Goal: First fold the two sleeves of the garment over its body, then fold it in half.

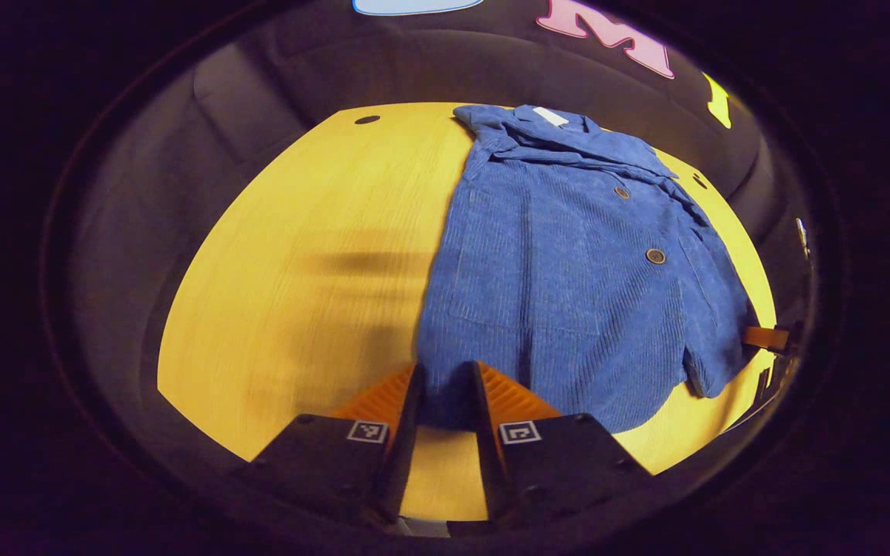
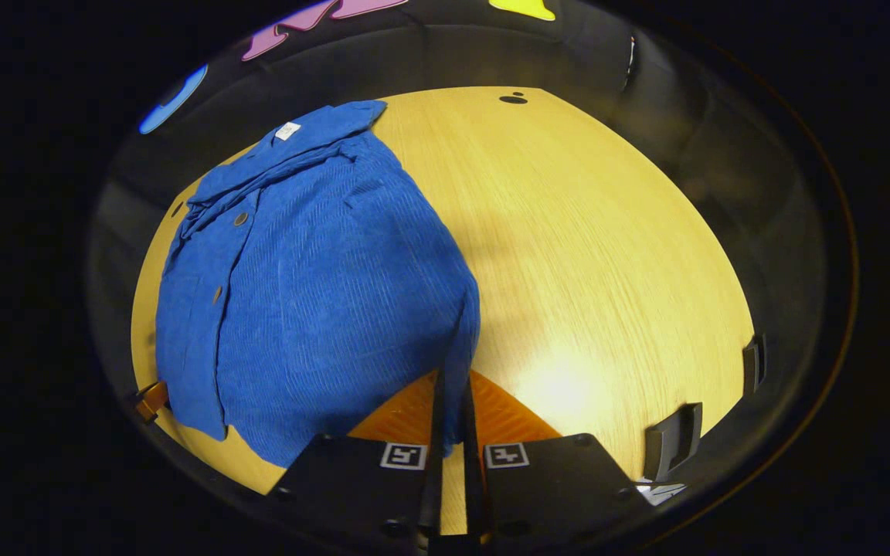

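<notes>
Garment (image 1: 568,286) lies lengthwise on table (image 1: 298,270) — collar (image 1: 545,127) far, hem near.

Open table, left gripper view: the wooden table (image 1: 298,262) lies bare to the left of the blue garment (image 1: 568,278), from the near edge back to the booth wall.
Open table, right gripper view: bare wood runs to the right of the garment (image 2: 314,286), out to the far edge.
Obstacle: the garment covers one side of the table, its collar toward the far edge.
Left gripper (image 1: 445,386): fingers stand apart around the garment's hem; whether they press it cannot be told.
Right gripper (image 2: 453,401): fingers closed on a raised fold of cloth.
Table edge: small dark fittings (image 2: 673,440) stand at the near right rim.
</notes>
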Demonstrator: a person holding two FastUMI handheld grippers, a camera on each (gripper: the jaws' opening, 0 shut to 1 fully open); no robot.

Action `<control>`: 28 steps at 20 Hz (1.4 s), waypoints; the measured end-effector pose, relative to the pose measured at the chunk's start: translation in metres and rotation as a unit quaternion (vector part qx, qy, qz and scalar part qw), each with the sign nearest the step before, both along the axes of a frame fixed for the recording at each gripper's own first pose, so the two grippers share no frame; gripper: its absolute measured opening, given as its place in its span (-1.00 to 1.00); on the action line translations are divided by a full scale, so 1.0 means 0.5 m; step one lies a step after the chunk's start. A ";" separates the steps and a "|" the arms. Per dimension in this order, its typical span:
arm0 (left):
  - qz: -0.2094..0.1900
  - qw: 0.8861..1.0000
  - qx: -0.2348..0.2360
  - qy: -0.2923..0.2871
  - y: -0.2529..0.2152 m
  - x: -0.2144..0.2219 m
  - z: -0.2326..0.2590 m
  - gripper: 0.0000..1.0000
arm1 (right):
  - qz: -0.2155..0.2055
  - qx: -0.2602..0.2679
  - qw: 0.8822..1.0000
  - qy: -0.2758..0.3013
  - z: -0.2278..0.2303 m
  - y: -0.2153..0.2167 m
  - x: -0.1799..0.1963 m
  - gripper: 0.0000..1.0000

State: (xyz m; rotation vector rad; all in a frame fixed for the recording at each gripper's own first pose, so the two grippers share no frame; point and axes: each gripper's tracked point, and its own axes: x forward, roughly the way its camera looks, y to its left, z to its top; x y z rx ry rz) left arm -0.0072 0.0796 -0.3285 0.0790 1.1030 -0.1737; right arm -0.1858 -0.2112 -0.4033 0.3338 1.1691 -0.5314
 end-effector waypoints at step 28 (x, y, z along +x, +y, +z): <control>-0.105 0.968 -0.105 -0.200 -0.144 0.440 0.408 -1.00 | 0.103 0.014 0.955 -0.276 0.434 -0.006 0.562 -0.99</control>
